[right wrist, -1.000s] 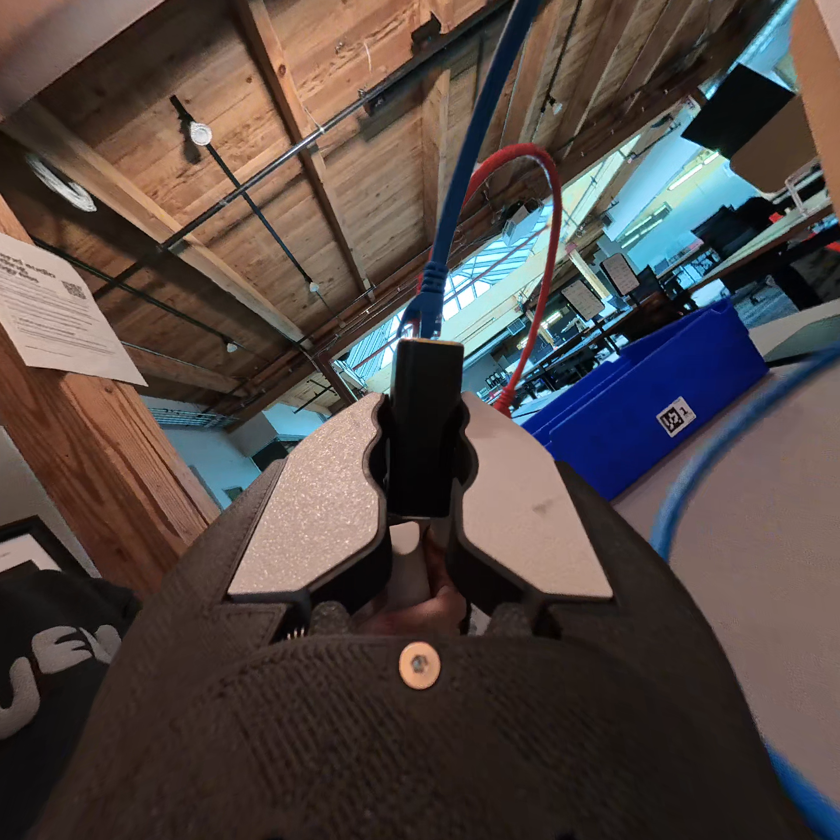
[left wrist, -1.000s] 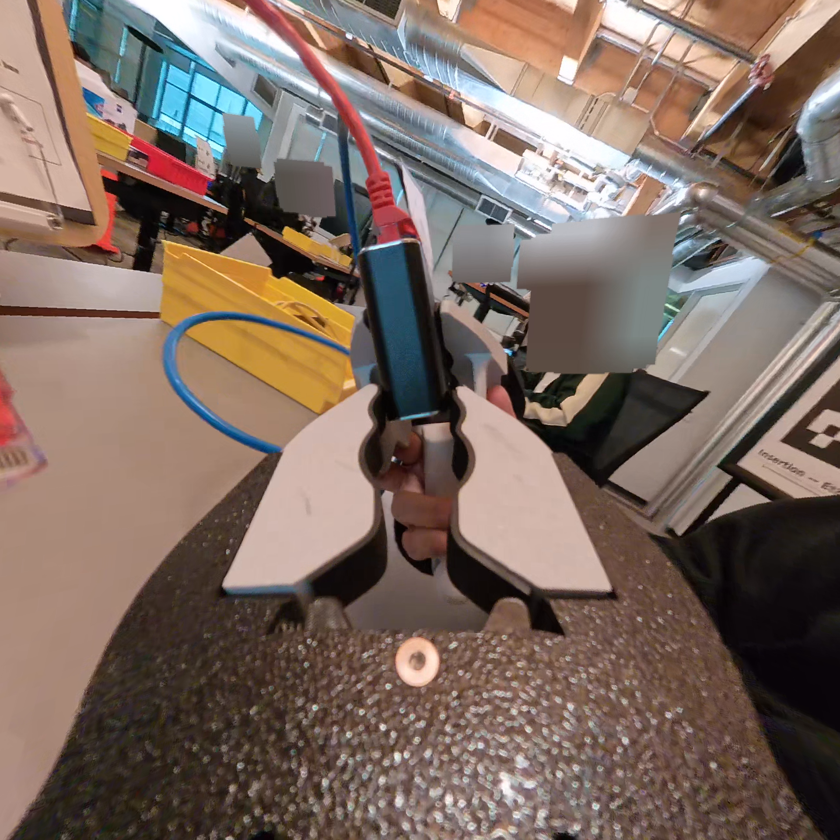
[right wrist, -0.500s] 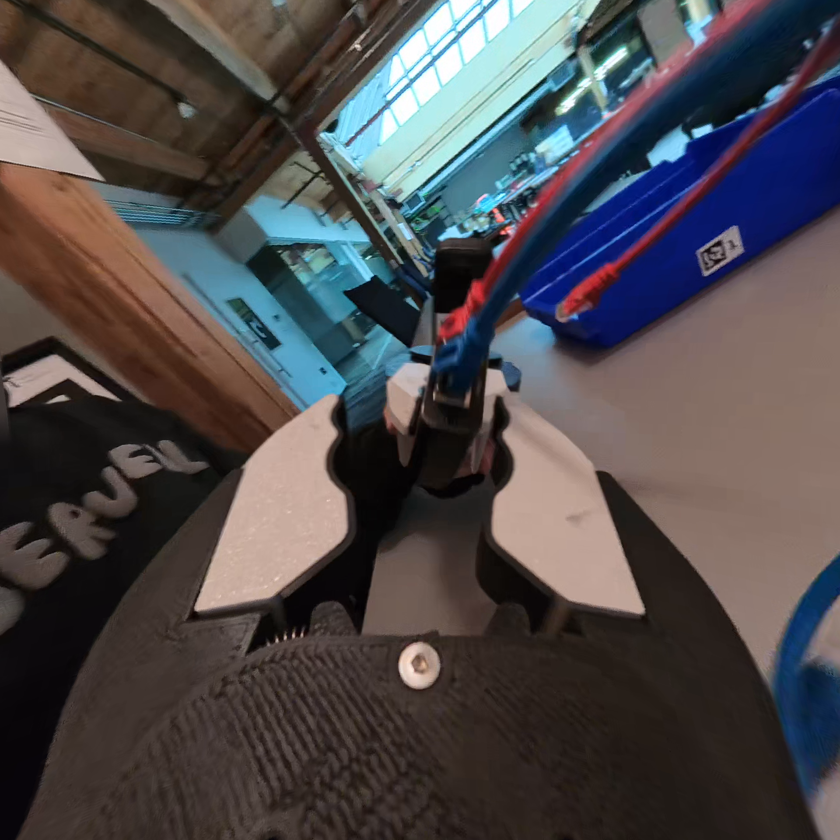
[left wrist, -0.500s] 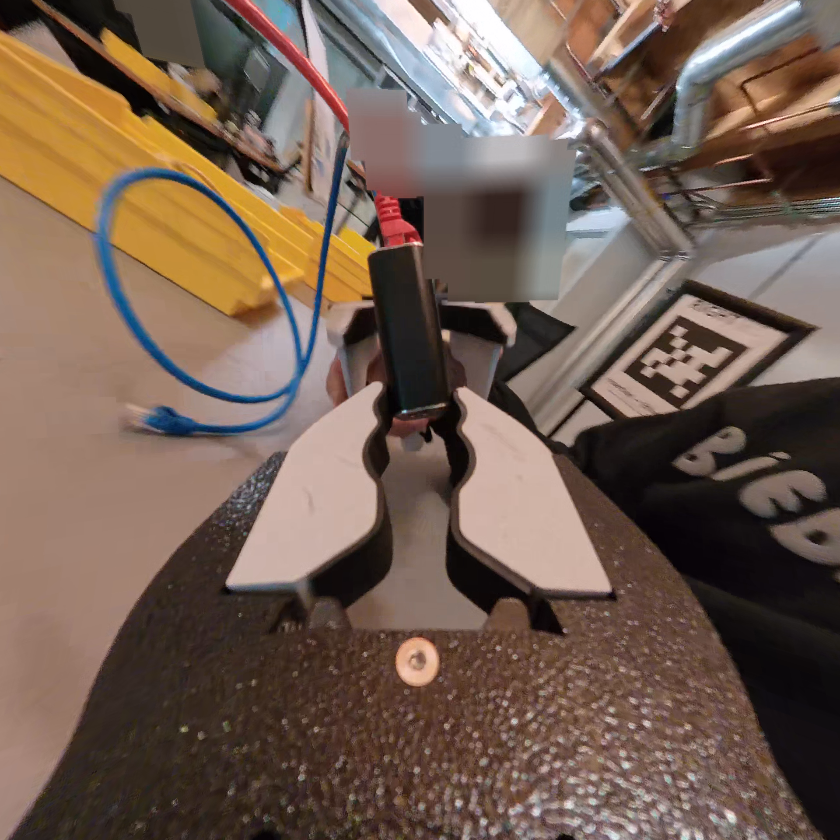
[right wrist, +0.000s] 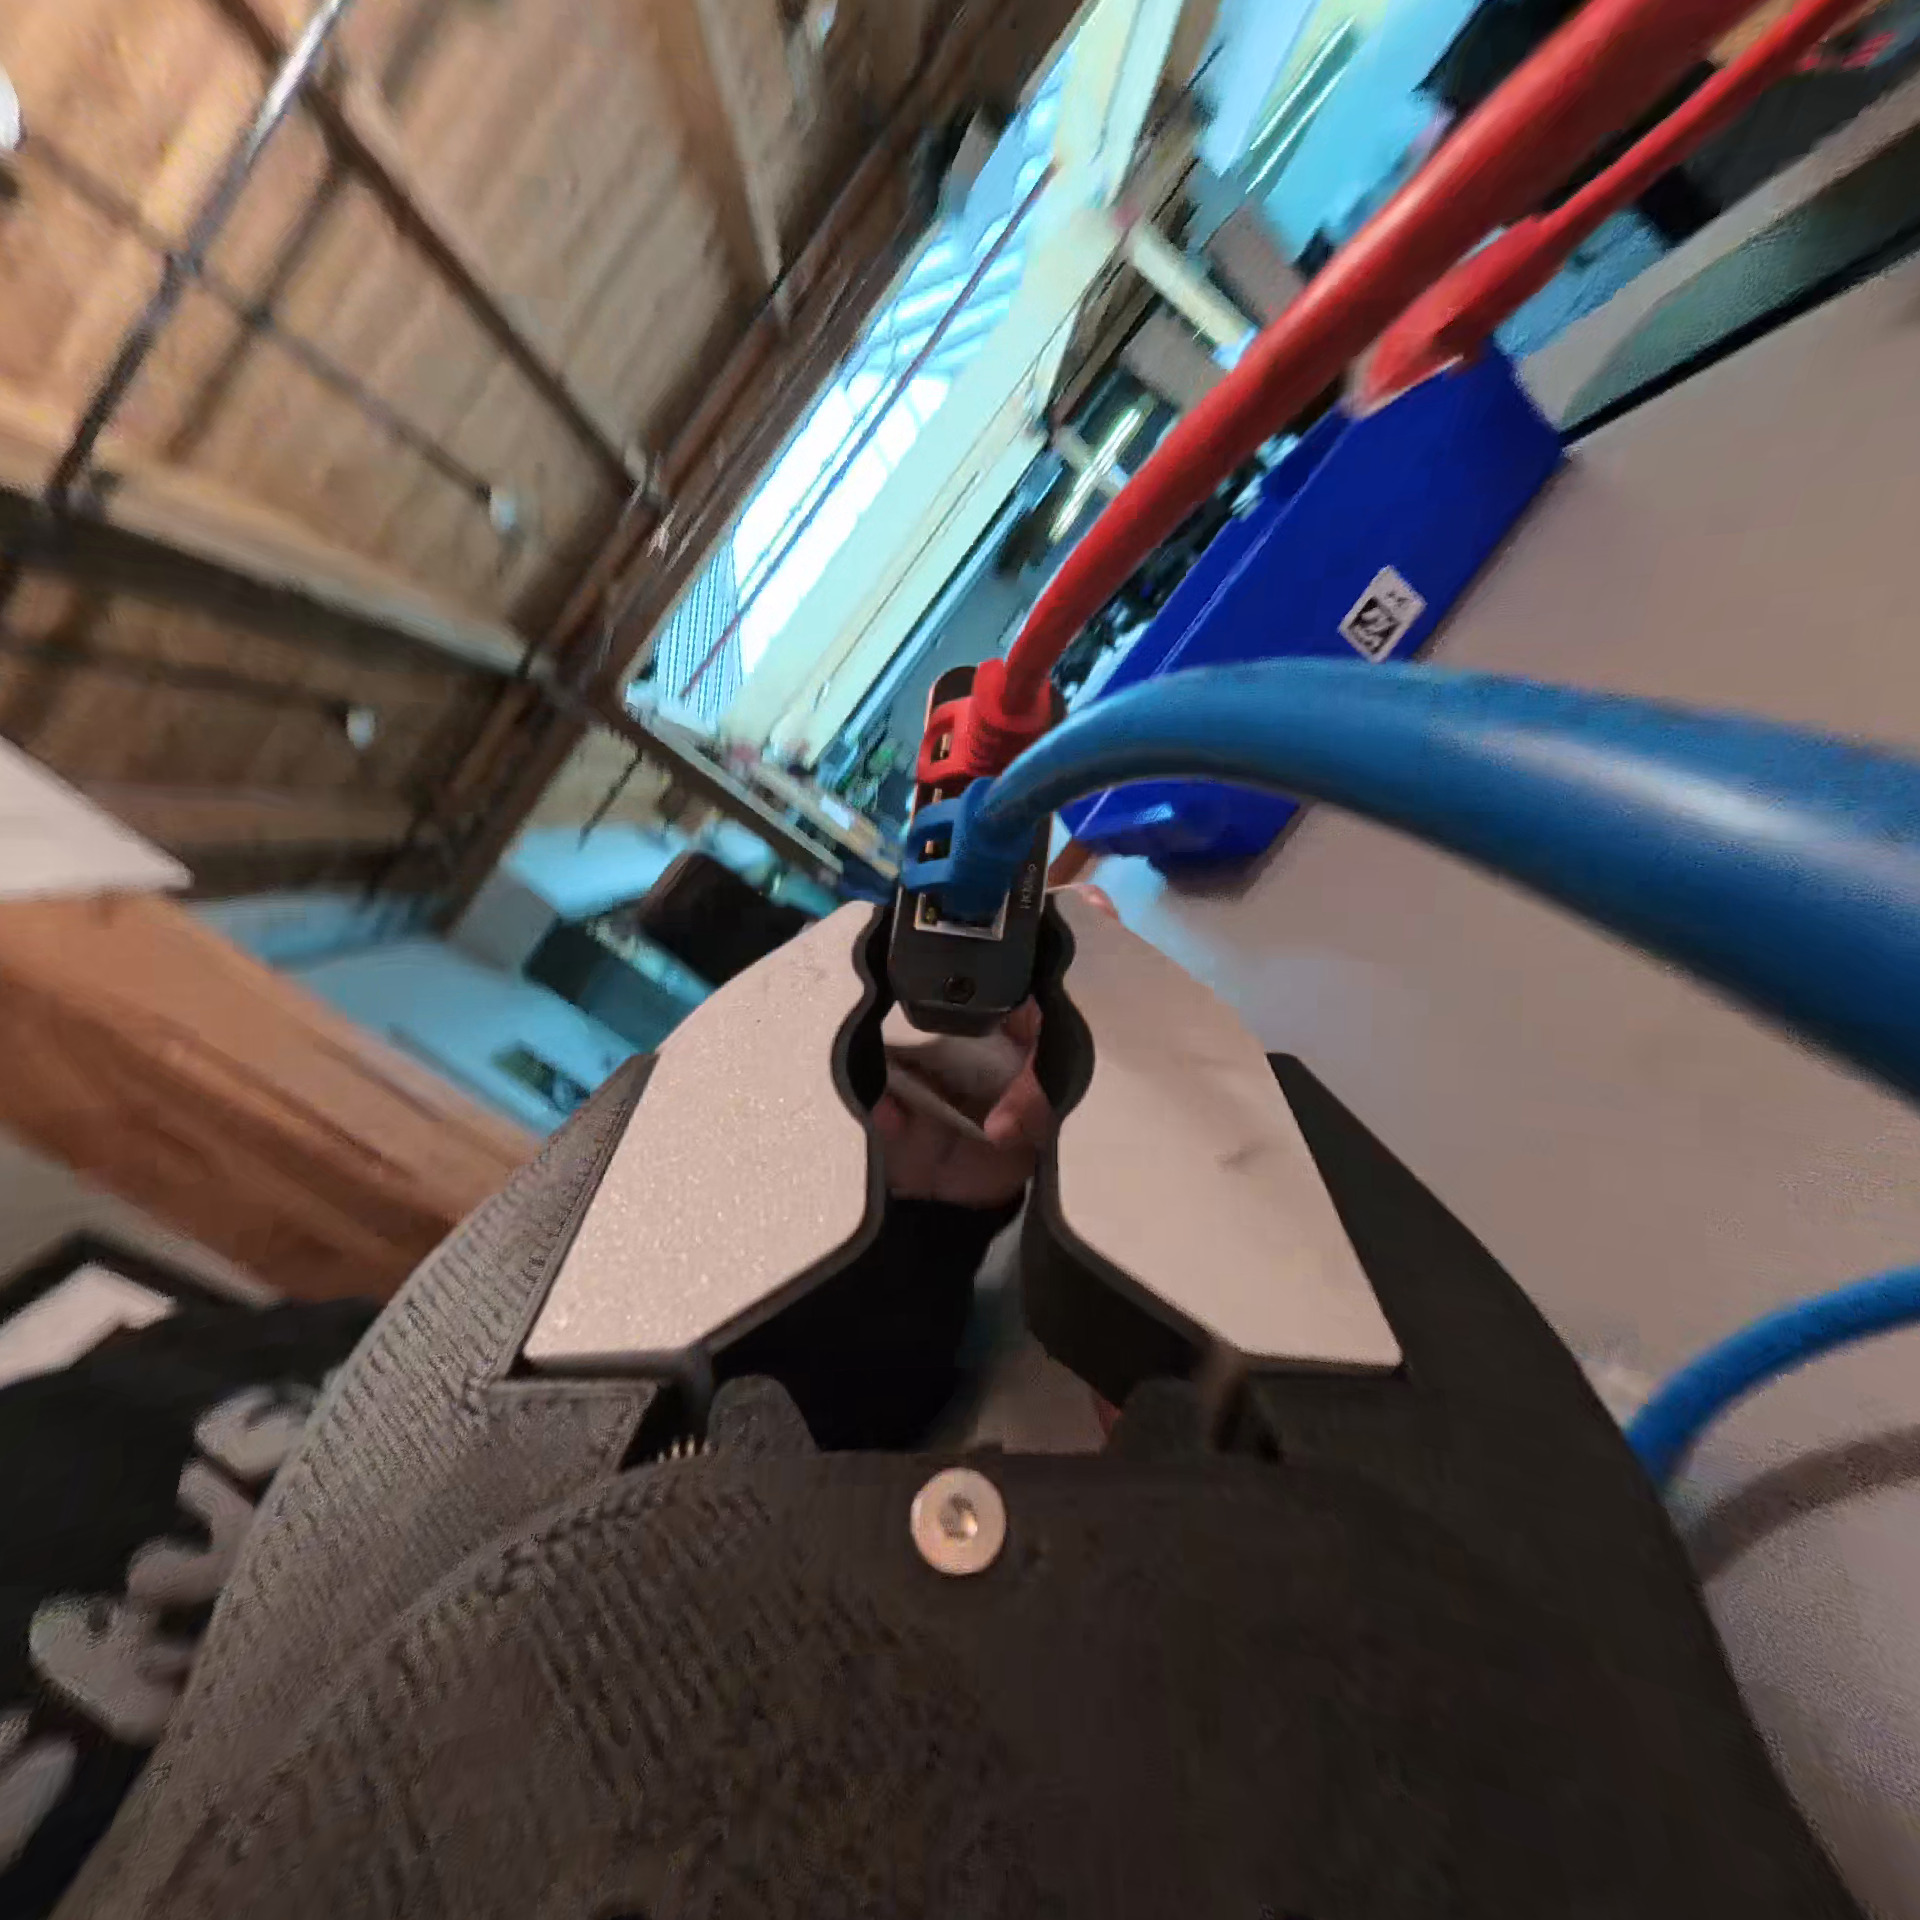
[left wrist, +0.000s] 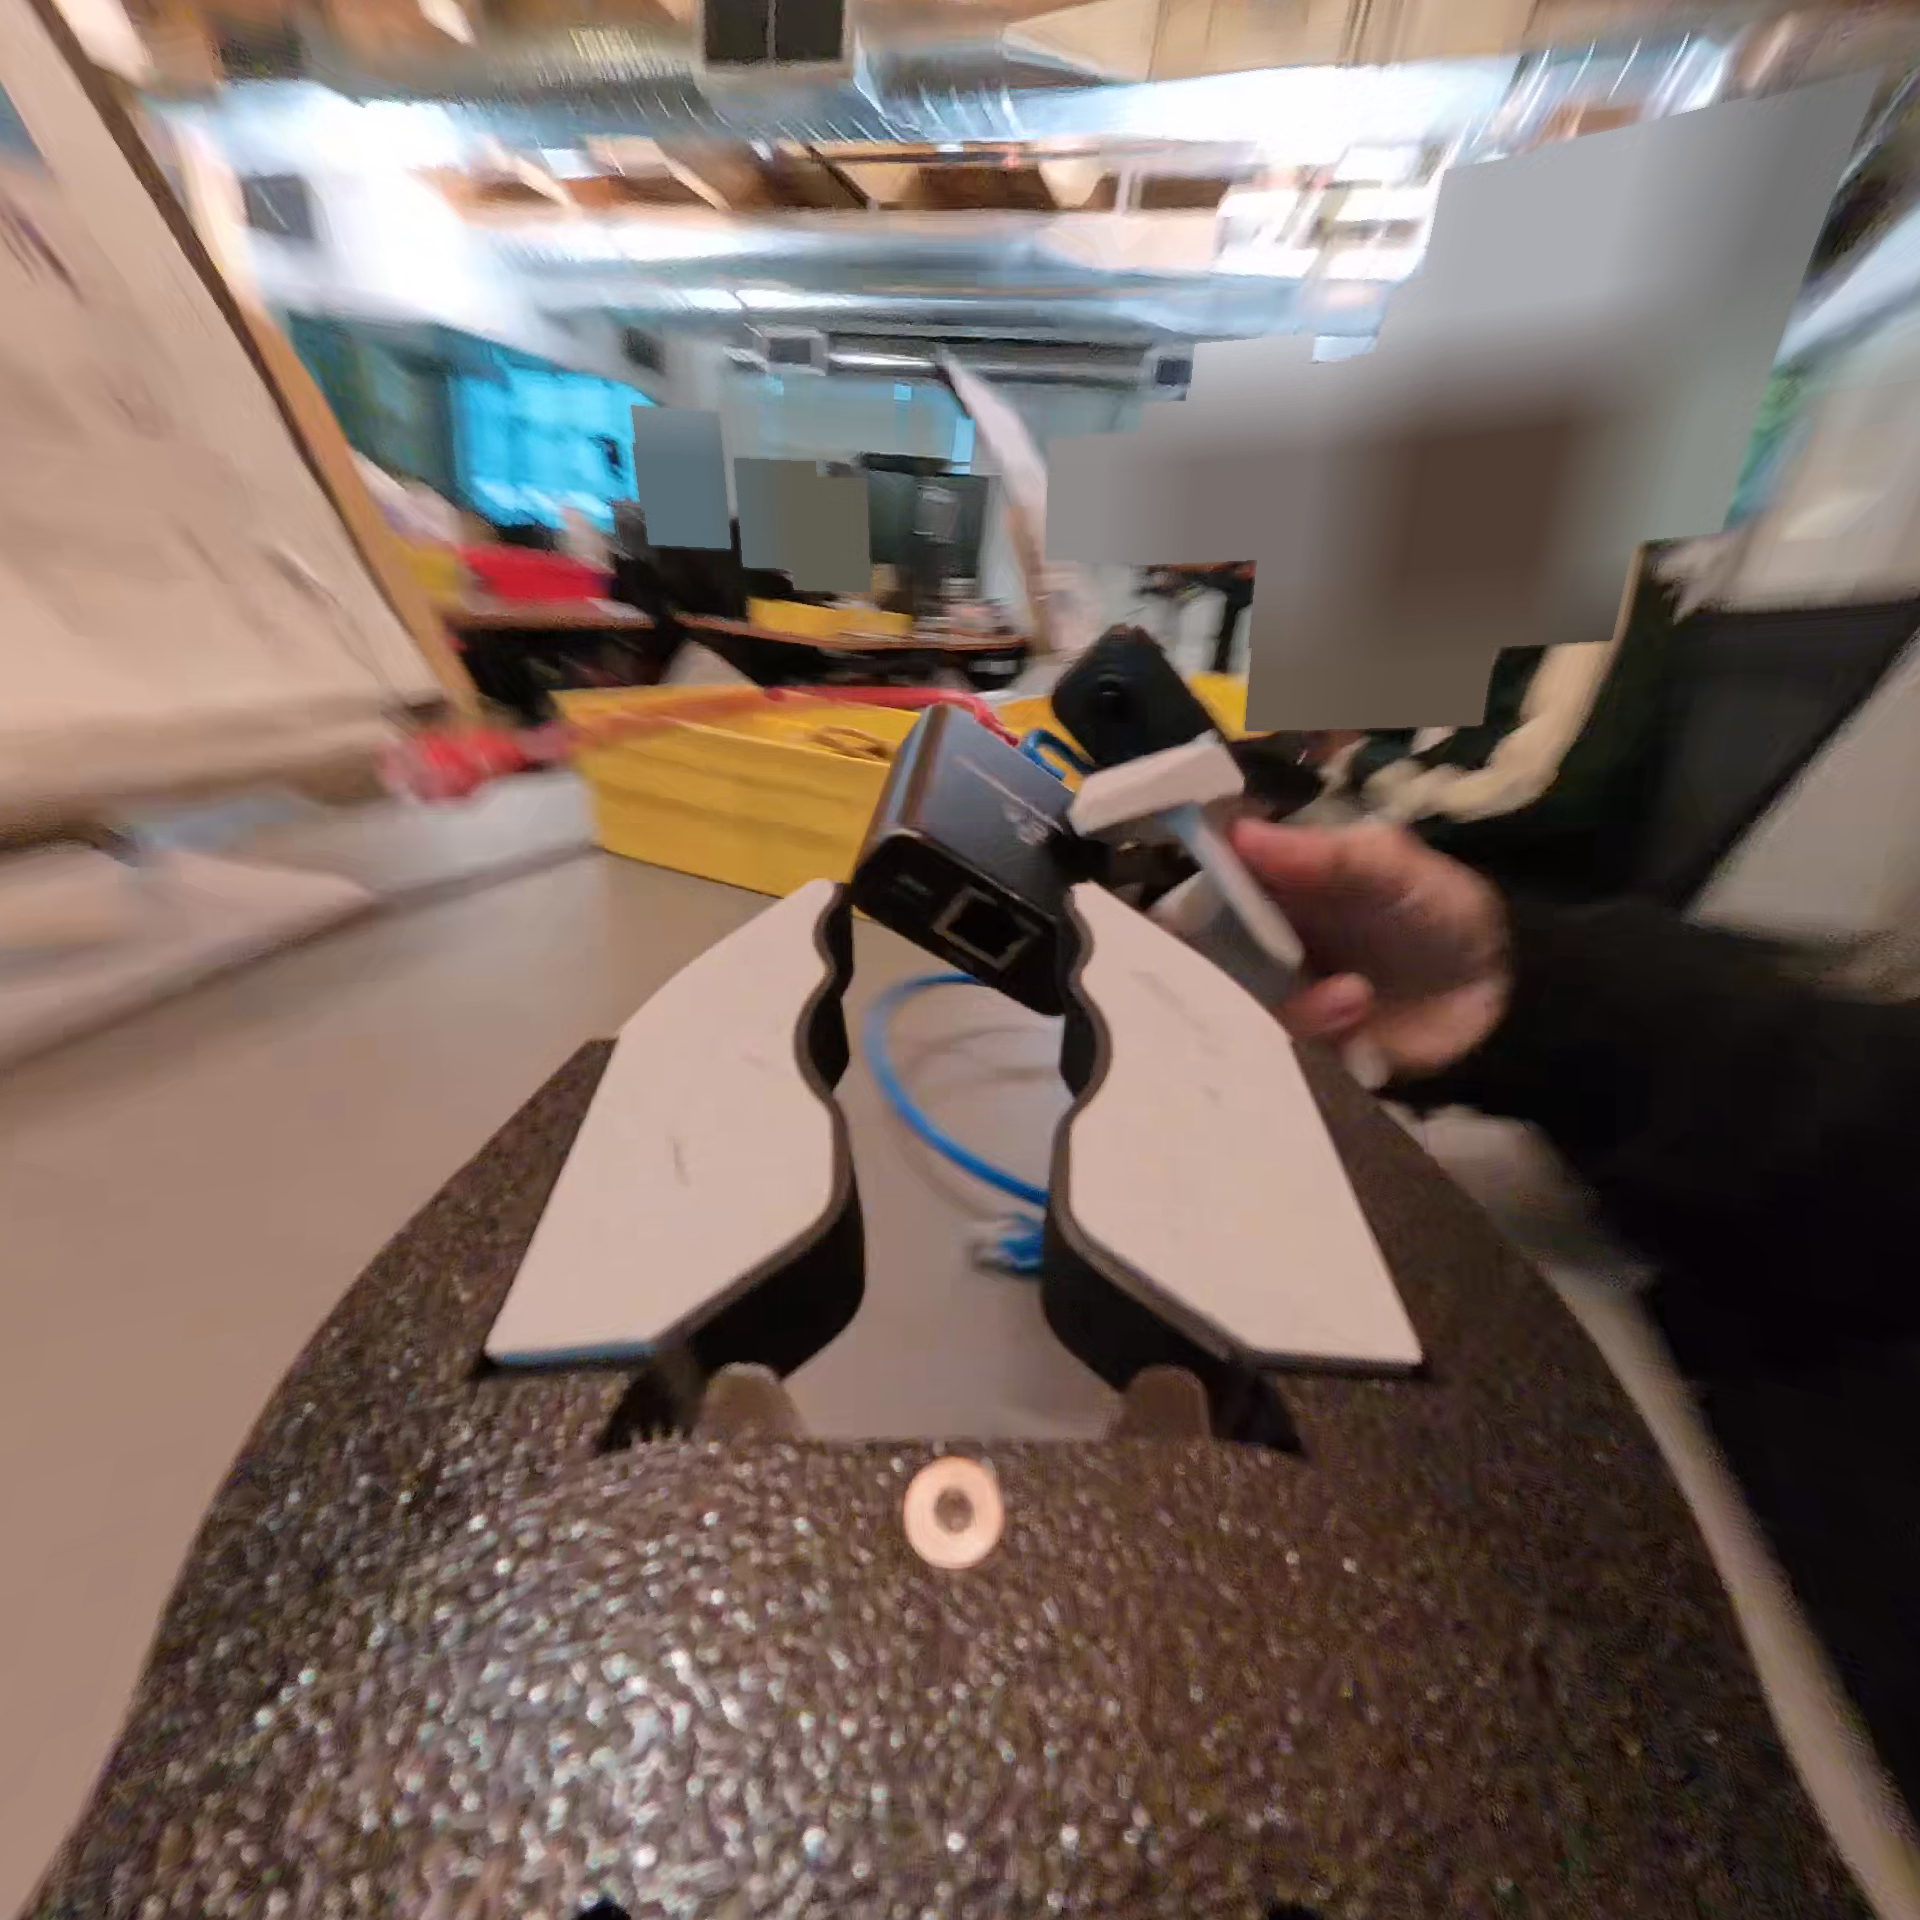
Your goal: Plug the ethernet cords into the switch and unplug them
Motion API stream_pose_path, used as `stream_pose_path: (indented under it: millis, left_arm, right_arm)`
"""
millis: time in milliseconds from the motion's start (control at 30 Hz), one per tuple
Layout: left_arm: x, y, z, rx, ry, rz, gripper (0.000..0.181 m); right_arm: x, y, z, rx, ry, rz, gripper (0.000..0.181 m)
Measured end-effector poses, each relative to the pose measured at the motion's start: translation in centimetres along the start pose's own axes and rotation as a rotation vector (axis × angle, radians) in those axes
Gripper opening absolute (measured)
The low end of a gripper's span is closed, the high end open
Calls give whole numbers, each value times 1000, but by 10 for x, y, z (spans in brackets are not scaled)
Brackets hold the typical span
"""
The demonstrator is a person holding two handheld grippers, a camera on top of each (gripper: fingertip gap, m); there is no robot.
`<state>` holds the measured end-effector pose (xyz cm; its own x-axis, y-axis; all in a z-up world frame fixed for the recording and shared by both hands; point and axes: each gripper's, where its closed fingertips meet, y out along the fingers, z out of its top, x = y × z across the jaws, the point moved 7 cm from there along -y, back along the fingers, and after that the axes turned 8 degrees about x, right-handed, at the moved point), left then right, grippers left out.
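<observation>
Currently, the grey table (left wrist: 312,1091) carries a yellow bin (left wrist: 727,800) at 12 o'clock in the left wrist view. A blue bin (right wrist: 1299,623) stands at 2 o'clock in the right wrist view.

The right gripper (right wrist: 961,977) is clamped on the narrow sides of the switch (left wrist: 977,831), which it holds in the air above the table. A hand (left wrist: 1371,935) at 3 o'clock holds this gripper's handle.

The left gripper (left wrist: 956,935) has its jaws standing apart with the end face of the switch between the tips. Whether the tips press on the housing cannot be told from either view.

The blue ethernet cord (right wrist: 1455,748) and the red ethernet cord (right wrist: 1195,416) are both seated in adjacent ports. The blue plug (right wrist: 961,852) sits below the red plug (right wrist: 982,727), and one port below them is vacant.

The blue cord's free plug (left wrist: 1008,1247) lies on the table. The red cord's free plug (right wrist: 1455,312) shows at 1 o'clock.

Handling, as a judgement:
- The switch is probably light and rigid, with smooth sides that may slip, so grip it across the flat faces, clear of the ports.
- The cords are flexible and springy, and their weight tugs on the housing.
- Take each cord by the moulded boot, not the cable, and depress the latch tab, which is likely fragile, before pulling.
</observation>
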<state>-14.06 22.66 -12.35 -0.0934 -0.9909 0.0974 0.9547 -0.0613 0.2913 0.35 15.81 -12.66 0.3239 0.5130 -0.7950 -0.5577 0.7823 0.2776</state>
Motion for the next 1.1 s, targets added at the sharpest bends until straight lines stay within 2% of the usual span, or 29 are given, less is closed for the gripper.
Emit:
stream_pose_path:
  millis: [67,100,167,233,300,467,700,933,1100]
  left_arm:
    - [10,2,1,-50,282,45,50]
    - [14,5,-1,-87,366,55,60]
    - [18,10,-5,-126,455,65,71]
    - [20,10,-11,-149,499,47,74]
    - [19,10,-14,-165,497,54,74]
    - [23,10,-8,-90,459,44,70]
    - [22,11,-11,-101,452,50,69]
    - [25,10,-6,-58,453,53,68]
    - [24,10,-5,-52,388,46,68]
  right_arm:
    - [2,1,-4,16,50,-42,24]
    - [1,2,-8,-13,55,-50,25]
    - [-5,4,-14,-49,65,-40,24]
    - [-14,7,-19,-97,75,-7,24]
    - [-19,10,-24,-125,52,-15,25]
    - [-20,12,-29,-102,54,-26,24]
    - [-20,10,-29,-101,34,-56,24]
    - [-23,12,-30,-83,50,-19,25]
    - [-24,13,-29,-85,5,-6,27]
